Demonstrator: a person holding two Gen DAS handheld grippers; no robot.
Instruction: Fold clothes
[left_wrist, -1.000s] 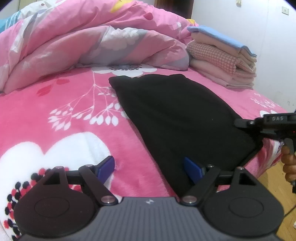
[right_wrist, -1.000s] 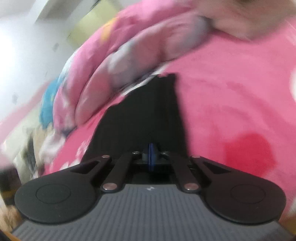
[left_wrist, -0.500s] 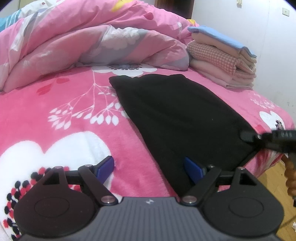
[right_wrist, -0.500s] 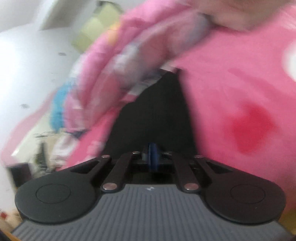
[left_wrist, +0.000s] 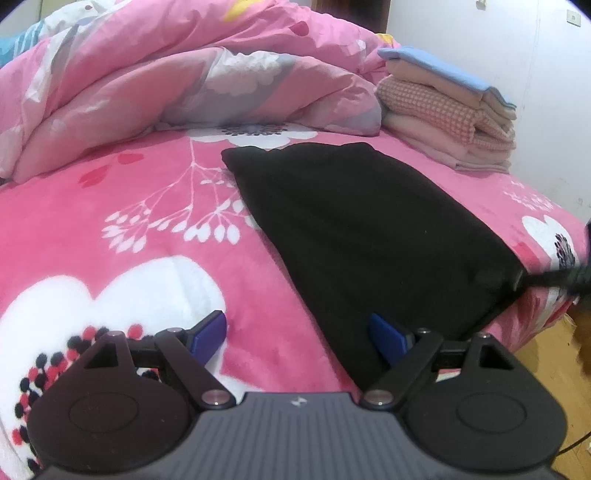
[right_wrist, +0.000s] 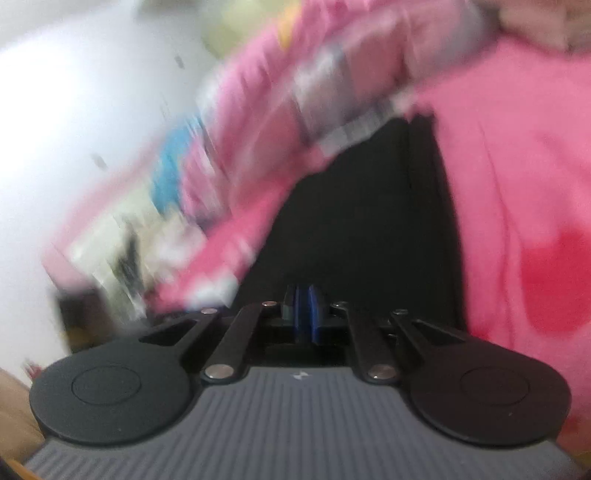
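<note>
Low in the left wrist view, the left tongs (left_wrist: 297, 332) stand wide apart over the pink floral bed (left_wrist: 155, 229), gripping nothing. Its right pad lies against the near edge of the black garment (left_wrist: 362, 229), spread flat across the frame's middle. At the right edge, the right tongs (left_wrist: 524, 277) meet the garment's corner. Folded clothes (left_wrist: 447, 110) are stacked upper right, beside a rumpled duvet (left_wrist: 184, 85).

Right wrist view, blurred: tongs (right_wrist: 303, 314) together, clamped on the black garment (right_wrist: 354, 229).
</note>
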